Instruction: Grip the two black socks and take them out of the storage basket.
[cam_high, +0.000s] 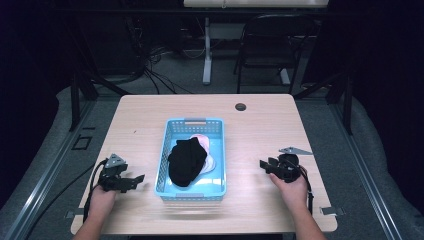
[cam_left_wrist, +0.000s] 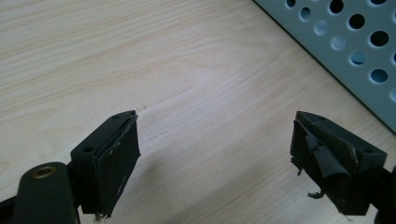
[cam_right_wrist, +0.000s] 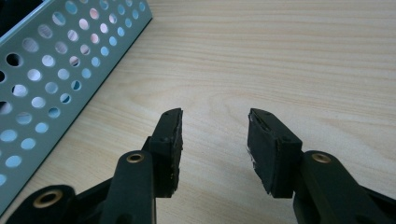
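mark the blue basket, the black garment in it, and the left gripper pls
blue basket (cam_high: 163, 159): high view, bare left wall.
black garment (cam_high: 186, 161): high view, middle of the fabric.
left gripper (cam_high: 138, 179): high view, between its open jaw tips.

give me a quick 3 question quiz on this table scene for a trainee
1. True or false: the black cloth lies inside the blue basket.
2. Which option describes the two grippers? A) both shut on cloth; B) both open, holding nothing; C) left open, right shut.
3. Fill in: the basket sits ___ the left gripper and the right gripper.

Key
1. True. It lies on top of a pale pink item in the basket.
2. B. In each gripper view the jaws stand apart over the bare table.
3. Between, with a gripper off either long side, neither touching it.
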